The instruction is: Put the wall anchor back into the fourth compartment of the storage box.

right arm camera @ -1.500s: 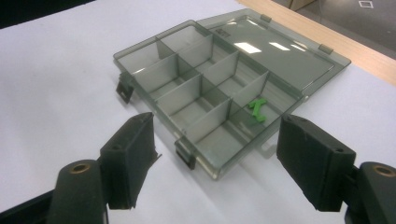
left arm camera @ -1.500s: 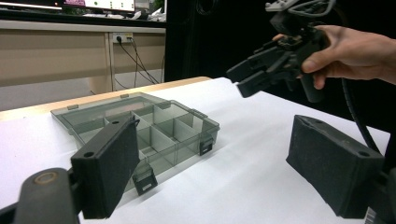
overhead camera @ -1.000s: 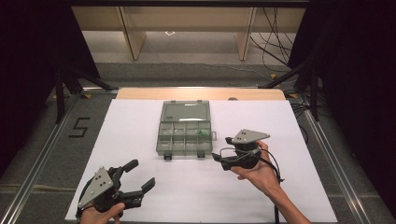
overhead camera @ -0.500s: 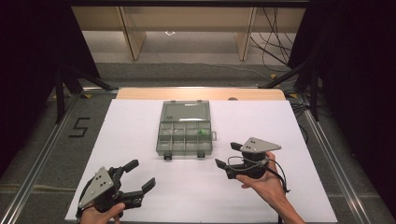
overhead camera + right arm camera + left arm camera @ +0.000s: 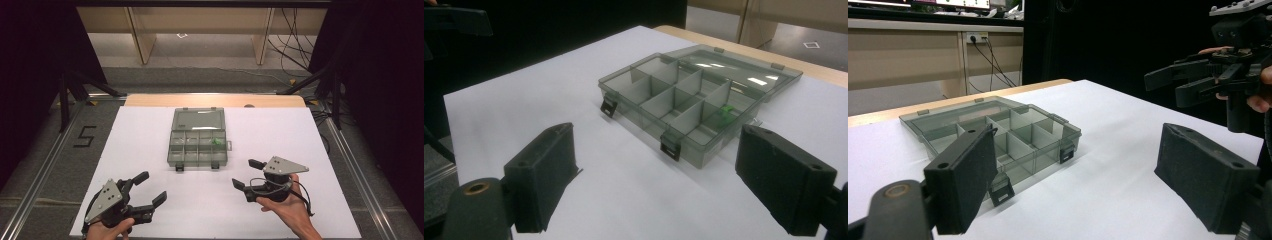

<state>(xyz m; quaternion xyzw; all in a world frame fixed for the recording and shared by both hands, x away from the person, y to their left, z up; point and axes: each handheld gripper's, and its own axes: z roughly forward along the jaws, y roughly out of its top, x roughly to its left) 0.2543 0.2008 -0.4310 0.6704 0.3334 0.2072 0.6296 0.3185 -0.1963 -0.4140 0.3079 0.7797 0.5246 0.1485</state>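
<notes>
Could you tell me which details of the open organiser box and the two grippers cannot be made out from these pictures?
- Small green item in the organiser box: too small in the high view, blurred in the right gripper view.
- Box's near compartments: left gripper view, hidden behind the left gripper's finger.
- Right gripper: its body is cut off by the left gripper view's right edge.

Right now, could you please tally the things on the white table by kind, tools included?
Clear organiser box, lid open: 1
Green piece in a box compartment: 1
Black box latches: 2
Hand-held tools, left tool and right tool, both open and holding nothing: 2
Total: 6
</notes>
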